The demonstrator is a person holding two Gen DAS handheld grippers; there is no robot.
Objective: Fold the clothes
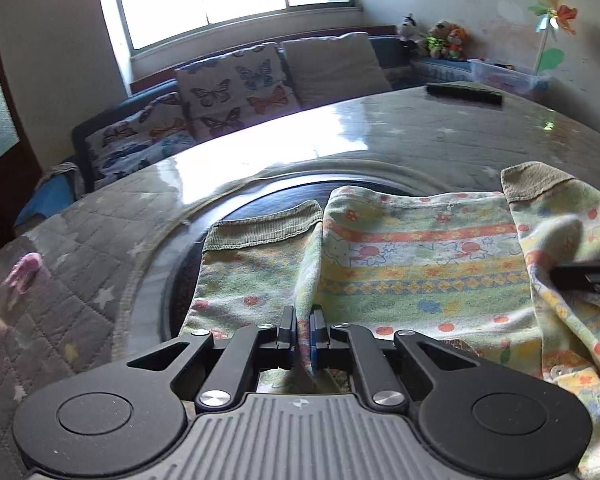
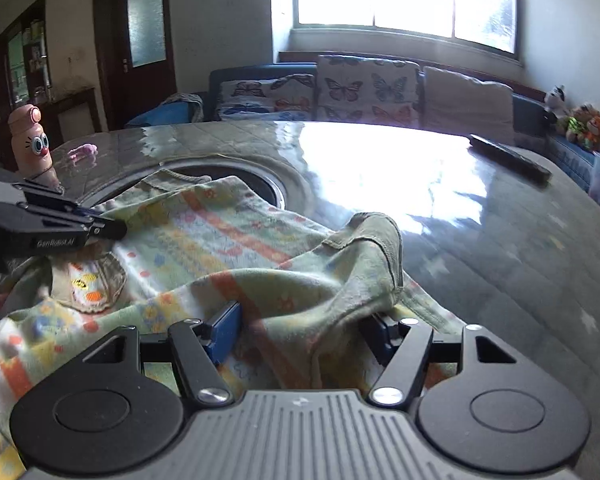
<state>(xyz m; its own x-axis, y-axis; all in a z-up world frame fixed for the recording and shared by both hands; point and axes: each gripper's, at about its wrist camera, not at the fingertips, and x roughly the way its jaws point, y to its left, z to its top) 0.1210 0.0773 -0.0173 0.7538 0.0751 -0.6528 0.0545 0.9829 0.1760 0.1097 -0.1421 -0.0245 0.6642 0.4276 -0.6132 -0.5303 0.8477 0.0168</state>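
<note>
The garment (image 1: 416,256) is pale green with orange, yellow and blue flowered stripes and olive ribbed cuffs (image 1: 260,226). The cushions (image 1: 236,84) carry blue and orange butterflies on white. The tablecloth (image 2: 520,264) is grey with pale stars.

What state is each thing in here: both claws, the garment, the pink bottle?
Left claw: shut on a fold of the garment.
Right claw: open, cloth lying between its fingers.
Garment: rumpled, partly spread on the table.
Pink bottle: upright, capped.

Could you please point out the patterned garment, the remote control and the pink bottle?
patterned garment (image 1: 420,256): left wrist view, striped middle panel.
remote control (image 2: 510,158): right wrist view, middle of its body.
pink bottle (image 2: 34,144): right wrist view, its cartoon face.
</note>
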